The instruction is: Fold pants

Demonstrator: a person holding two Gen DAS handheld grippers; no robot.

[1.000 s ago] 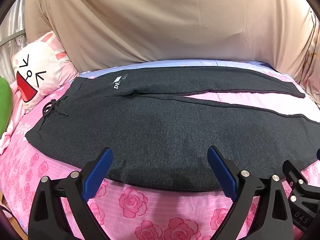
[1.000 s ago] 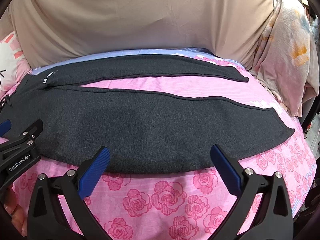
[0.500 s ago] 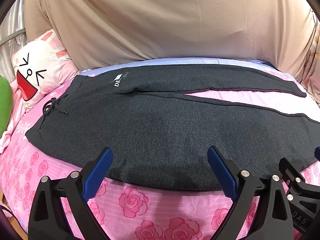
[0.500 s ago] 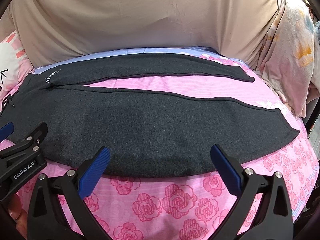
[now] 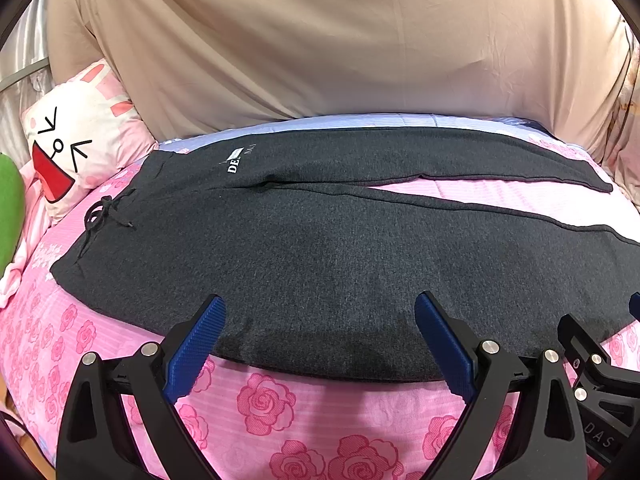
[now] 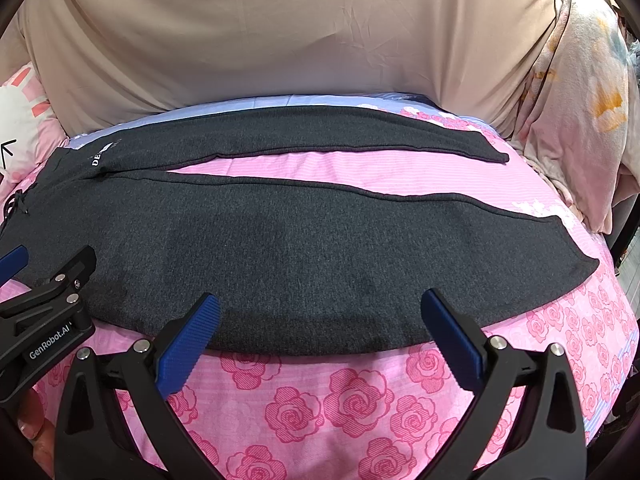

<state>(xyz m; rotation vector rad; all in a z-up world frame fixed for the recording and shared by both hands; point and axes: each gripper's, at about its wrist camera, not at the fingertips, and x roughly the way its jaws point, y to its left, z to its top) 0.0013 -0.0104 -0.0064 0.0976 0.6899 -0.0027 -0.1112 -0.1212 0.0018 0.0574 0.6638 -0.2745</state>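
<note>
Dark grey pants (image 5: pixel 320 248) lie flat on the pink rose bedsheet (image 5: pixel 264 404), waistband with drawstring at the left, both legs spread apart toward the right; they also show in the right wrist view (image 6: pixel 320 240). My left gripper (image 5: pixel 320 320) is open and empty, hovering over the near edge of the pants near the hip. My right gripper (image 6: pixel 320 316) is open and empty over the near edge of the near leg. The left gripper's side (image 6: pixel 48 304) shows in the right wrist view, and the right gripper's side (image 5: pixel 600 368) shows in the left wrist view.
A white cartoon-face pillow (image 5: pixel 76 148) and a green plush (image 5: pixel 10 208) sit at the left. A beige sheet (image 5: pixel 320 40) hangs behind the bed. A floral blanket (image 6: pixel 580 80) is bunched at the right. The bed edge drops at right.
Both grippers have drifted slightly back and to the right; the pants sit a little further up in both views. The jaws stay open and the pants have not moved.
</note>
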